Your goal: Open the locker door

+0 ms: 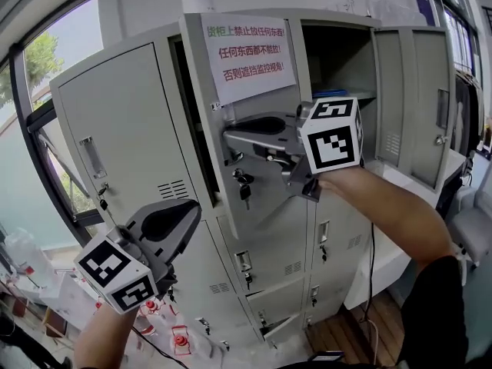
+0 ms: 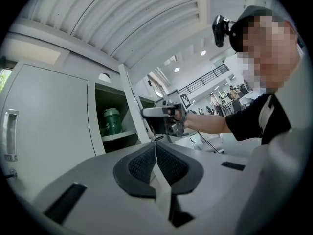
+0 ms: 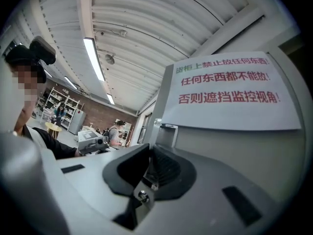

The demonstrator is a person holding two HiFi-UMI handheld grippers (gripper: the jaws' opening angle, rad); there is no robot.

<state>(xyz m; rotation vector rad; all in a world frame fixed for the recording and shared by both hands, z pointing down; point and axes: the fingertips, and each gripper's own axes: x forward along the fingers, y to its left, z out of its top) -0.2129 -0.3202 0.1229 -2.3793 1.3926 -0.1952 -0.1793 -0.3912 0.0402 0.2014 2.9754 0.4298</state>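
Grey lockers [image 1: 115,129] fill the room. The right gripper's [image 1: 227,137] narrow jaws pinch the locker door's [image 1: 254,167] handle [image 3: 166,129]. Only the left gripper [image 2: 155,144], jaws together and empty, shows a green jar [image 2: 110,120] beyond.

Pale grey locker door [image 1: 265,198], white notice [image 1: 247,56] printed in green and red.
The notice's top line of characters is green and the two lines below it are red. The left gripper [image 1: 192,210] and right gripper [image 1: 229,134] are grey with black ribbed pads [image 2: 173,165], and each bears a white cube [image 1: 332,133] patterned with black squares. The canister [image 2: 111,120] inside the locker is green. The keys [image 1: 244,184] are dark, the person's sleeve [image 1: 442,314] is black, and the floor [image 1: 361,337] is brown wood.
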